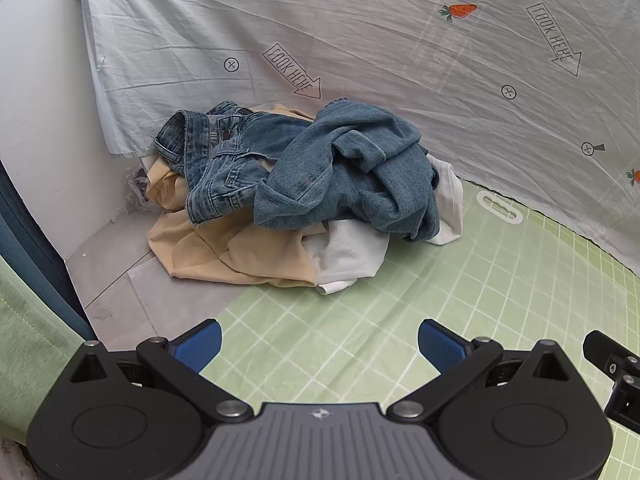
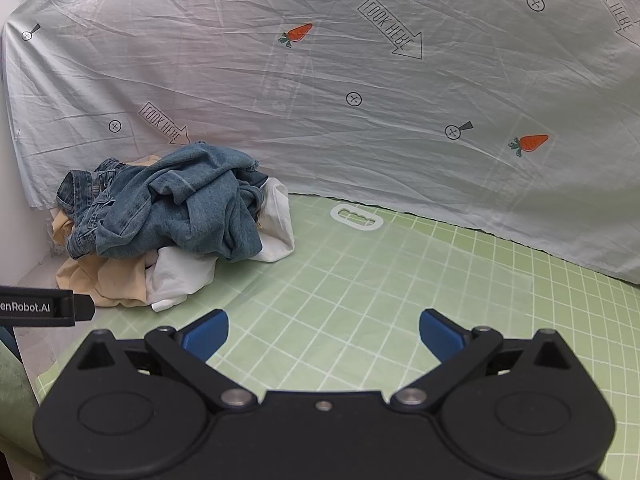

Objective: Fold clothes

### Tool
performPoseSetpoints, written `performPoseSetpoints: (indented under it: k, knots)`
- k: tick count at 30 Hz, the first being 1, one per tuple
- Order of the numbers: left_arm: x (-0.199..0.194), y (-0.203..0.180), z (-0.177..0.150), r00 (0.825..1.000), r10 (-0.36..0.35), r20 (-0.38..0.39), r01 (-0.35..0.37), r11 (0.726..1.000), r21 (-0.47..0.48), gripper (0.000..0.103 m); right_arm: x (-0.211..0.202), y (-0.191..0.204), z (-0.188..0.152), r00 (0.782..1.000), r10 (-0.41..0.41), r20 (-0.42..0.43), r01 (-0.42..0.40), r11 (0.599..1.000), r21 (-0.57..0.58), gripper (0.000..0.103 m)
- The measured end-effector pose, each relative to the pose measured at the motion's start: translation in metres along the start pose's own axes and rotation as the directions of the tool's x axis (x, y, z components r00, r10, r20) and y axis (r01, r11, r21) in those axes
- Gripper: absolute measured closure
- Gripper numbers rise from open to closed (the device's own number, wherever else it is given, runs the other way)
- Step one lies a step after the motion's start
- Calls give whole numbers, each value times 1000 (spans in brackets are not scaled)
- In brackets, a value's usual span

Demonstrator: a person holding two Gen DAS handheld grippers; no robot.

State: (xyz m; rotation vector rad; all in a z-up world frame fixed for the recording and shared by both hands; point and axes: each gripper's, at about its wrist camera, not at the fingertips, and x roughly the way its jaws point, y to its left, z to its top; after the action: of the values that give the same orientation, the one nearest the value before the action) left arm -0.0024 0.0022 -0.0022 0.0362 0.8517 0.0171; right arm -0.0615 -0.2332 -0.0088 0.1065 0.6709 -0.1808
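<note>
Both my left gripper (image 1: 320,342) and right gripper (image 2: 324,332) hover spread wide and empty. The crumpled jeans (image 1: 320,164) top a clothes pile ahead, nearer my left gripper; their long axis seems to run left-right.

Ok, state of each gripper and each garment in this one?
left gripper: open, empty
right gripper: open, empty
jeans: crumpled, unfolded, top of pile
beige garment: crumpled beneath jeans
white garment: crumpled beneath jeans
green grid mat: flat
</note>
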Motion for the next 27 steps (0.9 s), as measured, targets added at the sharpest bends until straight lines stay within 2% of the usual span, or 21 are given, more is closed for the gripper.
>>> performPoseSetpoints:
  k: [18, 27]
  knots:
    - [-2, 1, -3, 1000, 4, -1, -4, 1000, 7, 0, -4, -3, -3, 1000, -12, 9, 12, 1000, 11, 0]
    - [4, 3, -8, 1000, -3, -30, 3, 1000, -3, 0, -2, -2, -6, 1000, -27, -8, 27, 1000, -7, 0]
